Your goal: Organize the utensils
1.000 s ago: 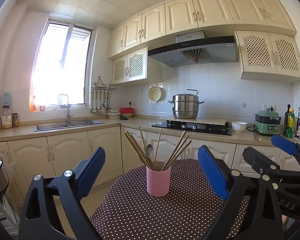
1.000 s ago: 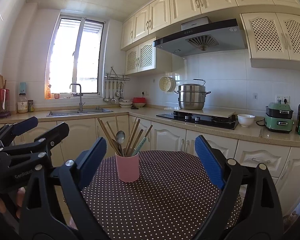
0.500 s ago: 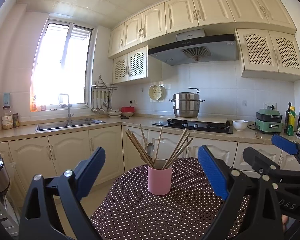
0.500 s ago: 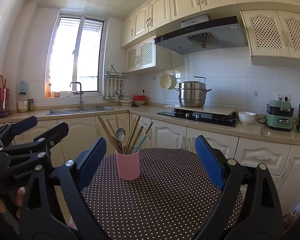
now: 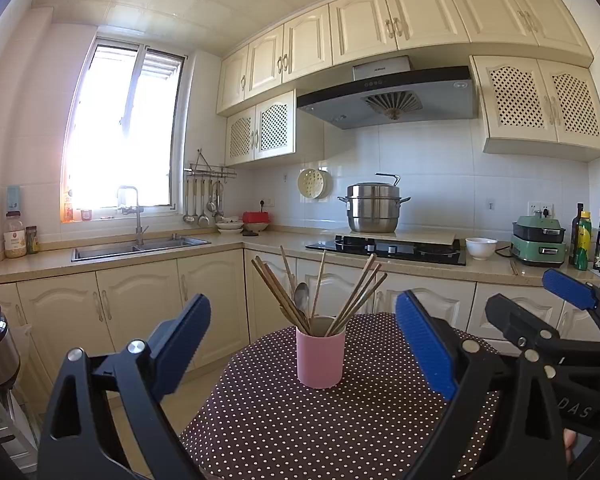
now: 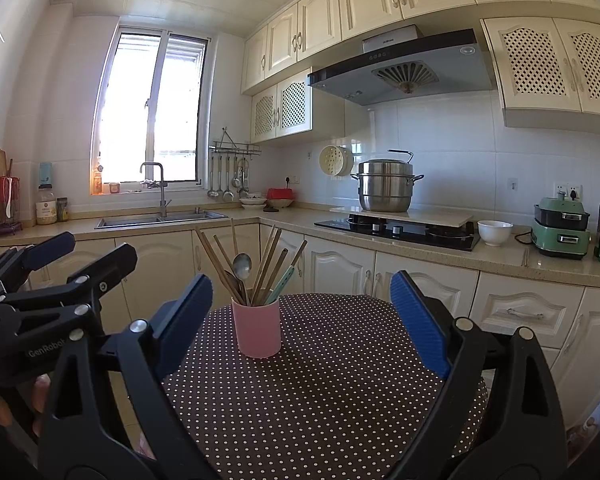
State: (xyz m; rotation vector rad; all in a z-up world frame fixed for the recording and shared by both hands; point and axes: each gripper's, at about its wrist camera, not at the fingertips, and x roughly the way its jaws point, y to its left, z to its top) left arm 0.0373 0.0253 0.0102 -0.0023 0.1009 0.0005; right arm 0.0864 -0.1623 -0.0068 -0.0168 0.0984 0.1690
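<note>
One pink cup (image 5: pixel 320 356) stood mid-table on the dotted tablecloth (image 5: pixel 300 432), holding about nine thin wooden chopsticks (image 5: pixel 356 292), one metal spoon (image 6: pixel 242 267) and one pale-green handle (image 6: pixel 281 280). Light, stiff, slippery sticks, I judged; best pinched near their tops. My left gripper (image 5: pixel 302 350) and right gripper (image 6: pixel 300 324) both gaped wide, holding nothing.

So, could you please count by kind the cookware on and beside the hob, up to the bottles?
Steel steamer pot: 1
White bowl: 1
Green cooker: 1
Total: 3
</note>
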